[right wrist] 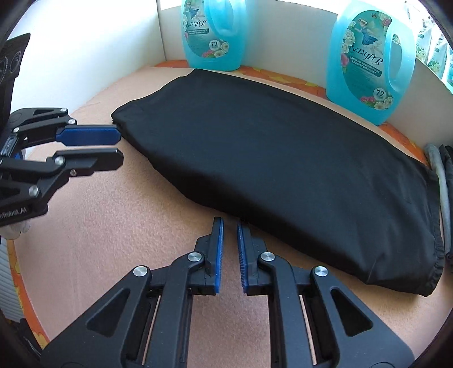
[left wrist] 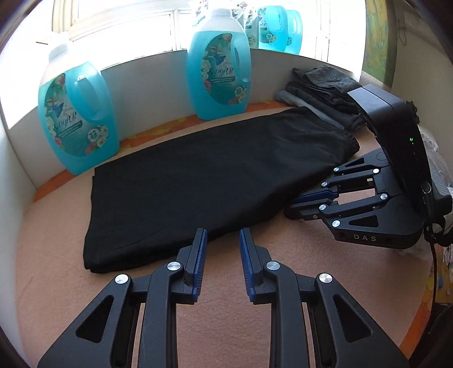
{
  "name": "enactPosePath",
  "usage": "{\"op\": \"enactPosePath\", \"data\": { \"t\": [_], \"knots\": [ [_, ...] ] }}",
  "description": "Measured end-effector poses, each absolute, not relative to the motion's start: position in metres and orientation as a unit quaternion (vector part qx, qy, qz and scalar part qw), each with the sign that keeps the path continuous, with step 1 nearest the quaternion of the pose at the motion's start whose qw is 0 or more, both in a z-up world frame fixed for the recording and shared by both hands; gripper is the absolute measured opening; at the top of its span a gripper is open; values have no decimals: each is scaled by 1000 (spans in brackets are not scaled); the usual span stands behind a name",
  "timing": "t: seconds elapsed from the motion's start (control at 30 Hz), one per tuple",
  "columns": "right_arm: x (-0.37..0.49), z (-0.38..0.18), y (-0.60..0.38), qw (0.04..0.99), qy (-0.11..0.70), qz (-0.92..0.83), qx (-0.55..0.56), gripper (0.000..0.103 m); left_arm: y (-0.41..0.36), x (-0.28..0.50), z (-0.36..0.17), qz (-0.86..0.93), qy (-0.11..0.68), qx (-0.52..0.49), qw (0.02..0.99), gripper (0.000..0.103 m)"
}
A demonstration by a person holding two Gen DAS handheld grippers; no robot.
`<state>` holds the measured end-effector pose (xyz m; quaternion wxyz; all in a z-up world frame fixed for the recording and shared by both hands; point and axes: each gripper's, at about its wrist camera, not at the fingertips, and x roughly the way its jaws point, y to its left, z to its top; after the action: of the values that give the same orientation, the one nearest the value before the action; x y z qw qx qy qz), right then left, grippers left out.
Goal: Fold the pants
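The two translucent blue plastic detergent jugs point(right wrist: 371, 62) are showing "72" in a white circle and "GARDENIA AROMATHERAPY LAUNDRY DETERGENT" on teal flowered labels. The black right gripper point(left wrist: 297, 202) is displaying "DAS"; the black left gripper point(right wrist: 117, 147) is showing "nRobot.AI", partly cut off.

Daylight pours in from the window point(left wrist: 175, 25) behind the detergent bottles point(left wrist: 78, 121), and it's blown out to pure white there, no detail left. You get the bottles backlit and glowing, label text still readable in the right wrist view. The black pants point(left wrist: 198, 181) in front of the bottles read as a flat dark mass; folds barely show and the near edge melts into its own shadow. The peach surface point(left wrist: 56, 240) in front of the bottles is evenly lit, with soft shadows. Focus is sharp at centre. Strong fisheye bend curves the white wall point(left wrist: 17, 158) beside the bottles, and the corners go to dark vignette with slight smear.
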<state>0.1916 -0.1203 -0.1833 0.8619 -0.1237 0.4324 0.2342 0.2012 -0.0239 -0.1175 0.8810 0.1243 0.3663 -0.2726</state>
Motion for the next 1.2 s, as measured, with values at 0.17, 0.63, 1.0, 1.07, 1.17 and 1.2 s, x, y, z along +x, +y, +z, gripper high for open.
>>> {"op": "enactPosePath", "data": {
  "t": [0.17,0.63,1.0,1.07,1.17,1.2],
  "knots": [
    [198,-168,-126,875,409,241,-98,11,-39,198,-129,-303,376,144,864,22],
    [217,-149,-158,886,395,238,-43,11,-66,229,-132,-316,364,131,867,29],
    [232,-172,-180,875,432,216,-25,11,-101,228,-145,-333,385,181,842,22],
    [234,-174,-181,875,434,213,-27,11,-100,229,-142,-337,388,184,838,10],
    [237,-175,-183,877,433,207,-32,11,-90,232,-133,-370,410,137,822,8],
    [239,-175,-182,878,432,203,-34,11,-87,232,-131,-376,415,129,818,8]
  ]
}}
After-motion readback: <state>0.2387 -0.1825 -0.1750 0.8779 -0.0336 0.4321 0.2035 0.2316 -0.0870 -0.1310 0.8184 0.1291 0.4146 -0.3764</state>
